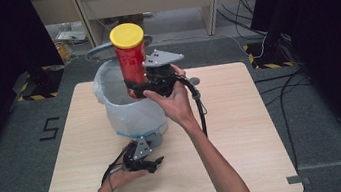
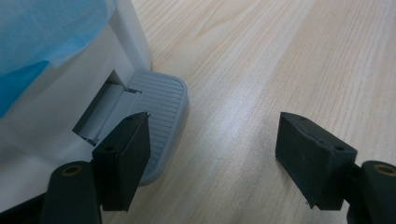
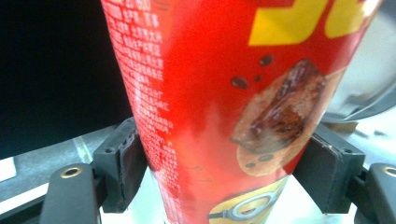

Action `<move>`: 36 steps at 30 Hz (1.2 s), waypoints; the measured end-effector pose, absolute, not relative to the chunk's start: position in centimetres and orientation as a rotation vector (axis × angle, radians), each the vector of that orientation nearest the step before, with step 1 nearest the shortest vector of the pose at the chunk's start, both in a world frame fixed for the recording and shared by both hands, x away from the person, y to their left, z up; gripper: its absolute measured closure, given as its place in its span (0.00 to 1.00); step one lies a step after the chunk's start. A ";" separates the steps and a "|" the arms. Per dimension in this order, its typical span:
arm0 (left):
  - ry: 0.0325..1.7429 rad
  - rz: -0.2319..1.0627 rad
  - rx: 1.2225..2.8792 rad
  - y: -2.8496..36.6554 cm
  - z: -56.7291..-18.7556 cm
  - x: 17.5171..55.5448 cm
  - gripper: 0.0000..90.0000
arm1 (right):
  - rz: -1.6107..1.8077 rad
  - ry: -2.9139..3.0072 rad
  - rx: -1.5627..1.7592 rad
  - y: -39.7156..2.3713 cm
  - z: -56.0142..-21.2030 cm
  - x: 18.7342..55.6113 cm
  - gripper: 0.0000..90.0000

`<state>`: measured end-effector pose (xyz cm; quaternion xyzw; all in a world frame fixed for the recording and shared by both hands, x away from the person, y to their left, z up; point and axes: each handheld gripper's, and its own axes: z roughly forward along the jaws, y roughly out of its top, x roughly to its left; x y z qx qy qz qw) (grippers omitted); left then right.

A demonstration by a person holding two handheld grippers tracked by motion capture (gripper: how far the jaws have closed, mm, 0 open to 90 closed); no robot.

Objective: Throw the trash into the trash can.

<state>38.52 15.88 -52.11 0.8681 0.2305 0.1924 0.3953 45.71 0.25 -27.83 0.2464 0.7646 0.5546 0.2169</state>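
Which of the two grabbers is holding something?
The right gripper: its fingers squeeze the red can above the white bin. The left gripper sits open by the bin's grey pedal, holding nothing.

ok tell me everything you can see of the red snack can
The red snack can is a tall tube with a yellow lid, glossy, printed with white text, a chocolate-chip cookie and a yellow cartoon figure. It stands upright above the open bin, its lower end inside the rim, clamped on both sides by the right claw.
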 end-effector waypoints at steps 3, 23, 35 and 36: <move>0.584 0.487 2.200 15.9 -52.1 38.5 0.29 | 1.529 2.140 0.677 0.6 -28.2 45.9 0.27; 0.587 0.486 2.198 15.9 -52.1 38.5 0.29 | 1.585 2.082 0.690 -1.8 -28.0 45.6 0.17; 0.590 0.487 2.194 15.8 -52.1 38.5 0.29 | 1.544 1.987 0.814 -8.6 -29.0 45.0 0.18; 0.590 0.486 2.195 15.8 -52.1 38.5 0.29 | 1.546 1.981 0.822 -9.1 -29.1 45.0 0.18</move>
